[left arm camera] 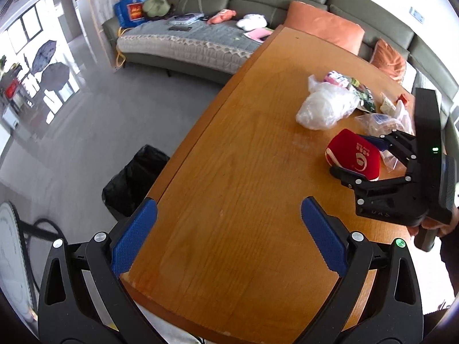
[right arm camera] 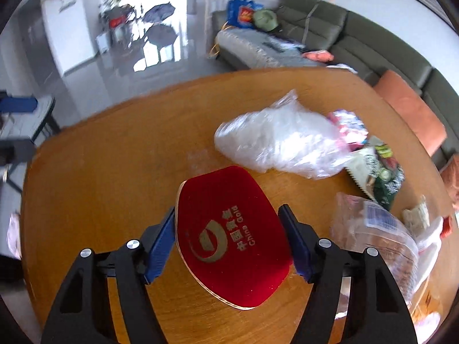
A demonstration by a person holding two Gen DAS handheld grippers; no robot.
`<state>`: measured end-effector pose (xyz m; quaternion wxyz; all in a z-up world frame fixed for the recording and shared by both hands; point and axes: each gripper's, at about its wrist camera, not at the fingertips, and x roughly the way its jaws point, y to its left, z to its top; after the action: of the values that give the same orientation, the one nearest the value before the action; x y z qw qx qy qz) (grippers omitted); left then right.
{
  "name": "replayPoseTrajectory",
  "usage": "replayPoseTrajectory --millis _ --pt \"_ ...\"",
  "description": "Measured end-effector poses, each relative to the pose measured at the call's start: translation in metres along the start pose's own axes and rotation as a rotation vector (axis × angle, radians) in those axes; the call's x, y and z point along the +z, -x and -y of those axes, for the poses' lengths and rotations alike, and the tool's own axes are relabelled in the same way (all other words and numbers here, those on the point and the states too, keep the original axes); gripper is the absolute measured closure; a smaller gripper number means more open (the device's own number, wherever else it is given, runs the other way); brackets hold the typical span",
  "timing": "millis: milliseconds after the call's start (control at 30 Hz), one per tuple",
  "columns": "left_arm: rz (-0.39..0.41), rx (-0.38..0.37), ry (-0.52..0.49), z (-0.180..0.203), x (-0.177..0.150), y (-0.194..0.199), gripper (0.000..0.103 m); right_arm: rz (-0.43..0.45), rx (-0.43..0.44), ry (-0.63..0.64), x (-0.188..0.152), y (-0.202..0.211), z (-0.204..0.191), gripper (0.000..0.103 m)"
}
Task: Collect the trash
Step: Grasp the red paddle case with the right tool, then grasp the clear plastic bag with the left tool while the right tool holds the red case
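On the table: a round-edged orange-brown wooden table [right arm camera: 100, 172] carries everything, and it is the landmark below.
Hidden: the handle of the right gripper [right arm camera: 229, 240] is cut off at the picture edge in the left wrist view, with only a bit of the person's hand [left arm camera: 447, 225] showing; the small wrappers at the table's far right edge are blurred.
Red case: a flat red velvet-like case with a pale rim [right arm camera: 229, 238] lies on the table between the right gripper's blue pads, both close against its sides; whether they press it I cannot tell.
Writing: gold logo and "China Gold" on the case; other labels unreadable.
Left gripper [left arm camera: 228, 236]: fingers wide apart over the table's near edge, nothing between.
Trash: a crumpled clear plastic bag [right arm camera: 275, 140] lies beyond the case, toward the table's far side.
Bin: a black-lined bin [left arm camera: 134, 180] stands on the floor beside the table.
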<state>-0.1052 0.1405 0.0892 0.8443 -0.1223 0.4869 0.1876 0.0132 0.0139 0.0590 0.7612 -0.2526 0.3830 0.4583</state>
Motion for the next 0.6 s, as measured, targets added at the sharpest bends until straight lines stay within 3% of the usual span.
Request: replayPoseTrajectory --millis 233,600 --pt "0.029 -0.064 -0.141 0.037 0.034 -0.015 0.006 0.146 -0.128 -0.250 0.017 0.057 0.042 0.032" --pt "0.042 -0.171 -0.356 0.097 0.089 -0.054 0.006 0.191 -0.265 -0.443 0.034 0.082 0.108 0.032"
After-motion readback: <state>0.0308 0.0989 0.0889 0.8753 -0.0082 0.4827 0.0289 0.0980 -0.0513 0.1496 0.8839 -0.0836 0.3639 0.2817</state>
